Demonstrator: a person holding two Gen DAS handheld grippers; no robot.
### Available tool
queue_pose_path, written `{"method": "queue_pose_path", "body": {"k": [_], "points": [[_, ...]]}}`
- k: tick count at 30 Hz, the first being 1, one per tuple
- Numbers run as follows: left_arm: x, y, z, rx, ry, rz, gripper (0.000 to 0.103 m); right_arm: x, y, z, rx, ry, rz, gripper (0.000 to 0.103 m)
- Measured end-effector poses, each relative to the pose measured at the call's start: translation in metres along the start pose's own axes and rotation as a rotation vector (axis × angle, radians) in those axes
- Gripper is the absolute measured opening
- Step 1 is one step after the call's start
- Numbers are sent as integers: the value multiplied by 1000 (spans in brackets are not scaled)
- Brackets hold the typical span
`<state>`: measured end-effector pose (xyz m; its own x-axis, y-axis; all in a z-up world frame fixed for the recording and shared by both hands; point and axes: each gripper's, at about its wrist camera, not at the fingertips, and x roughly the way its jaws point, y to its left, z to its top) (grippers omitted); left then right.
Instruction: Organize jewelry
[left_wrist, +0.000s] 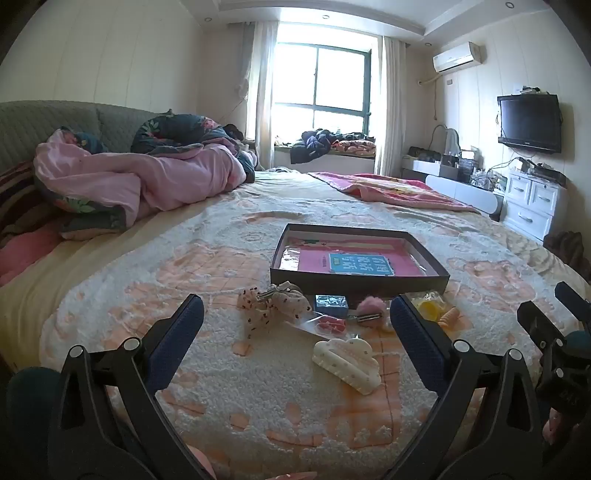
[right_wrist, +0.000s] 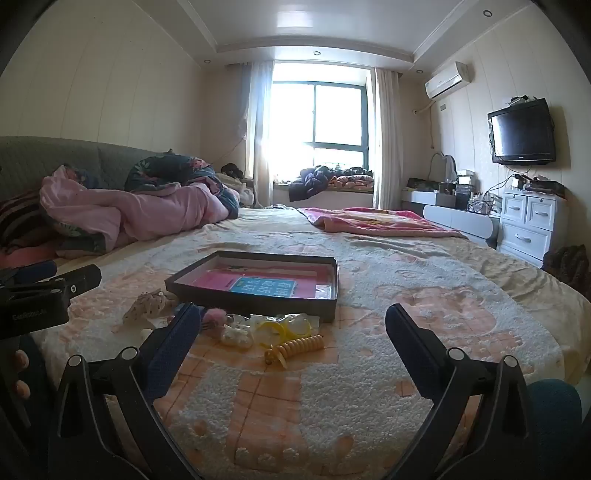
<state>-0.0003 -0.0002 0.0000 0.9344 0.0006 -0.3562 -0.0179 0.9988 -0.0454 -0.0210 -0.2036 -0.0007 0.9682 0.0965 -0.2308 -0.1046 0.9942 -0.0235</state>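
Observation:
A shallow dark box (left_wrist: 356, 283) (right_wrist: 255, 301) with a pink and blue card inside lies on the bed. Hair accessories are scattered in front of it: a cream claw clip (left_wrist: 347, 360), a dotted fabric bow clip (left_wrist: 273, 304) (right_wrist: 147, 304), a small blue box (left_wrist: 331, 304), a pink item in a clear packet (left_wrist: 330, 324), a pink fluffy clip (left_wrist: 369, 309) (right_wrist: 213, 316), a yellow ring in a clear bag (left_wrist: 428, 308) (right_wrist: 284, 326) and a yellow spiral hair tie (left_wrist: 448, 317) (right_wrist: 295, 349). My left gripper (left_wrist: 297, 325) is open, above the accessories. My right gripper (right_wrist: 291, 338) is open, holding nothing.
The fluffy peach and white blanket (left_wrist: 221, 369) covers the bed. A heap of pink bedding (left_wrist: 140, 177) lies at the back left, a pink blanket (right_wrist: 380, 221) at the back right. White drawers (right_wrist: 532, 221) and a wall television (right_wrist: 522, 131) stand on the right.

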Motion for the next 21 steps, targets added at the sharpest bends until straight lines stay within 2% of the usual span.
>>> {"method": "queue_pose_path", "body": {"k": [21], "points": [[0,-4,3,1,-9,0,93,1,1,1,-1,3,0,97]]}}
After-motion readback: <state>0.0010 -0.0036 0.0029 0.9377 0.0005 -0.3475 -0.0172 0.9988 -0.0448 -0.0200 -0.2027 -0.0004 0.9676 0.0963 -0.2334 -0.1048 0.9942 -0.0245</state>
